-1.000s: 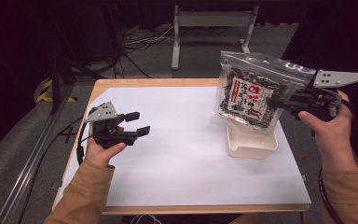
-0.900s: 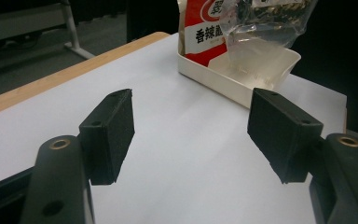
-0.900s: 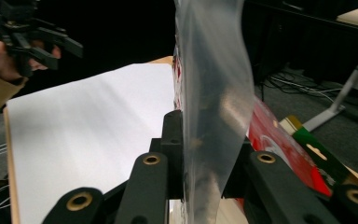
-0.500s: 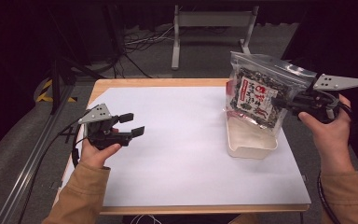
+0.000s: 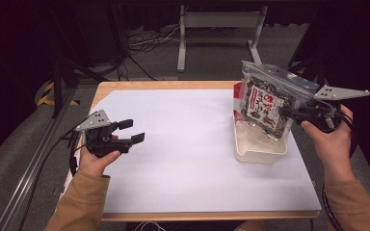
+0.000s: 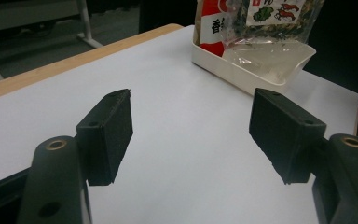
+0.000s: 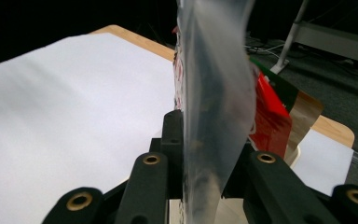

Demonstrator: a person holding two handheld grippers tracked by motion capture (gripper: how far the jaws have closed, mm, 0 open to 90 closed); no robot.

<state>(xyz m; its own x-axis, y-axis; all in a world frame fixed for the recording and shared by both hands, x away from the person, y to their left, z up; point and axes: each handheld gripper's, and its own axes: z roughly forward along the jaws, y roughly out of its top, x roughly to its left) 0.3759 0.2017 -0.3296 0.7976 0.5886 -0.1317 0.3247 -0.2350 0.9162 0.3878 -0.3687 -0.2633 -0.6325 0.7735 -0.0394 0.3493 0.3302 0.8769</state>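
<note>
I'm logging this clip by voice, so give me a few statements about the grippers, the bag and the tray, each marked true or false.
1. The right gripper is shut on the snack bag. True.
2. The left gripper holds the bag too. False: its jaws stand open with nothing between them, over the white sheet.
3. The bag's lower end is in the white tray. True.
4. The tray sits at the table's left edge. False: it is on the right side.
5. The bag lies flat on the sheet. False: it is held up.
</note>
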